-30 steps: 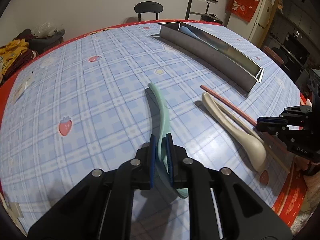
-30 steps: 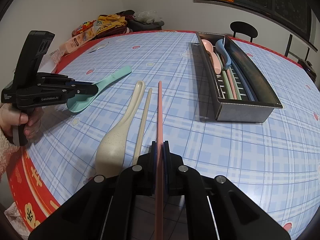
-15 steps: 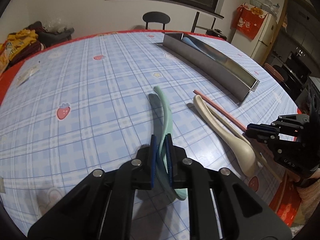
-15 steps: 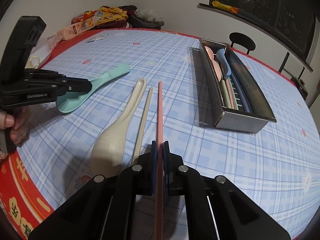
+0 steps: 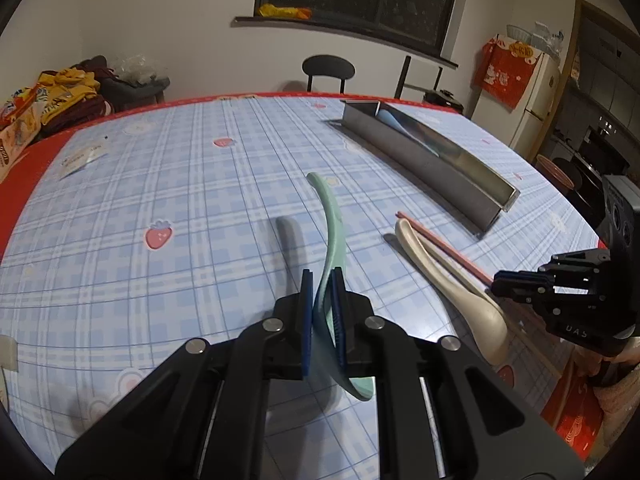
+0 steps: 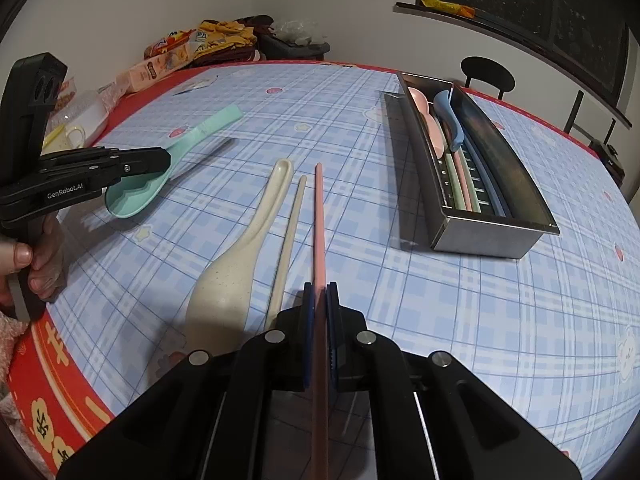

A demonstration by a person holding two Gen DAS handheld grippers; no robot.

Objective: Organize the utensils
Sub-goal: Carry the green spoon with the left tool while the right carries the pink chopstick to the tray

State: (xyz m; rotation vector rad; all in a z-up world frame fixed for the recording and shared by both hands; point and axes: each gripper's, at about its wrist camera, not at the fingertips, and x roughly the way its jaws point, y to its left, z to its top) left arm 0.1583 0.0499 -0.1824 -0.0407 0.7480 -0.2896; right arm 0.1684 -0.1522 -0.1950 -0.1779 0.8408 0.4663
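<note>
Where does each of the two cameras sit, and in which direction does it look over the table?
Left wrist: sits on the left gripper, looks down across the table toward the window; own fingers shut on the mint spoon.
Right wrist: sits on the right gripper, looks across the table toward the steel tray; own fingers shut on the pink chopstick; a hand shows at left.
Shared: both show the tray, the mint spoon, the cream spoon and the other gripper.
</note>
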